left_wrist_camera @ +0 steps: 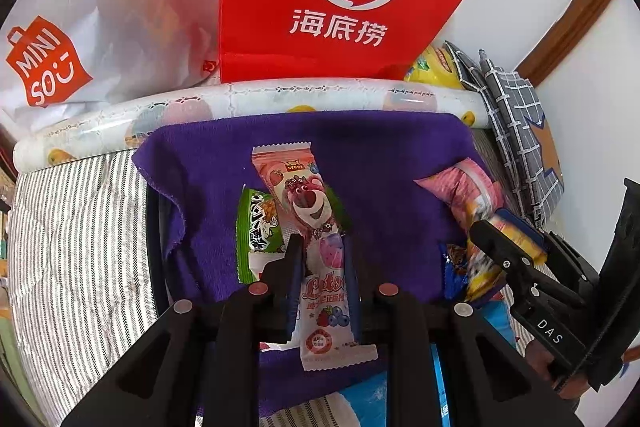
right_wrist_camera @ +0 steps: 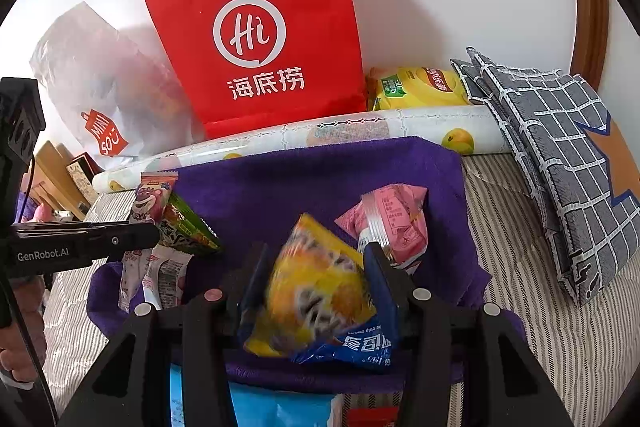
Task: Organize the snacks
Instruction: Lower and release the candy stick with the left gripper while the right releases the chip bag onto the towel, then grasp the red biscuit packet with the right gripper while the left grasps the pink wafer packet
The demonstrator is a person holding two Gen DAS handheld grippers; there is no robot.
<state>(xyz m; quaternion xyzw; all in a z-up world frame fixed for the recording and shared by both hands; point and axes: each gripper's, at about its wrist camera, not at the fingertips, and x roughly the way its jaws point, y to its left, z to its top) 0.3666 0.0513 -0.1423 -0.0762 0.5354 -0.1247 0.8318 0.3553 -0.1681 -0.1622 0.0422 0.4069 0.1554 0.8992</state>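
A pink bear-print snack packet (left_wrist_camera: 306, 199) lies lengthwise between the fingers of my left gripper (left_wrist_camera: 322, 251), which is shut on it over a purple towel (left_wrist_camera: 380, 155). A green packet (left_wrist_camera: 254, 223) lies under it to the left. My right gripper (right_wrist_camera: 316, 263) is shut on a yellow and blue cookie packet (right_wrist_camera: 320, 291), held just above the towel (right_wrist_camera: 320, 171). A pink packet (right_wrist_camera: 396, 219) lies past its right finger. The left gripper (right_wrist_camera: 154, 235) comes in from the left on the bear packet (right_wrist_camera: 148, 199), beside the green packet (right_wrist_camera: 192, 231). The right gripper (left_wrist_camera: 480, 231) shows at the right edge.
A red paper bag (right_wrist_camera: 256, 47) and a white plastic shopping bag (right_wrist_camera: 100, 87) stand against the wall behind a roll of fruit-print paper (right_wrist_camera: 340, 131). A yellow chips bag (right_wrist_camera: 420, 87) and grey checked cloth (right_wrist_camera: 560, 131) sit back right. Striped bedding (right_wrist_camera: 520, 267) surrounds the towel.
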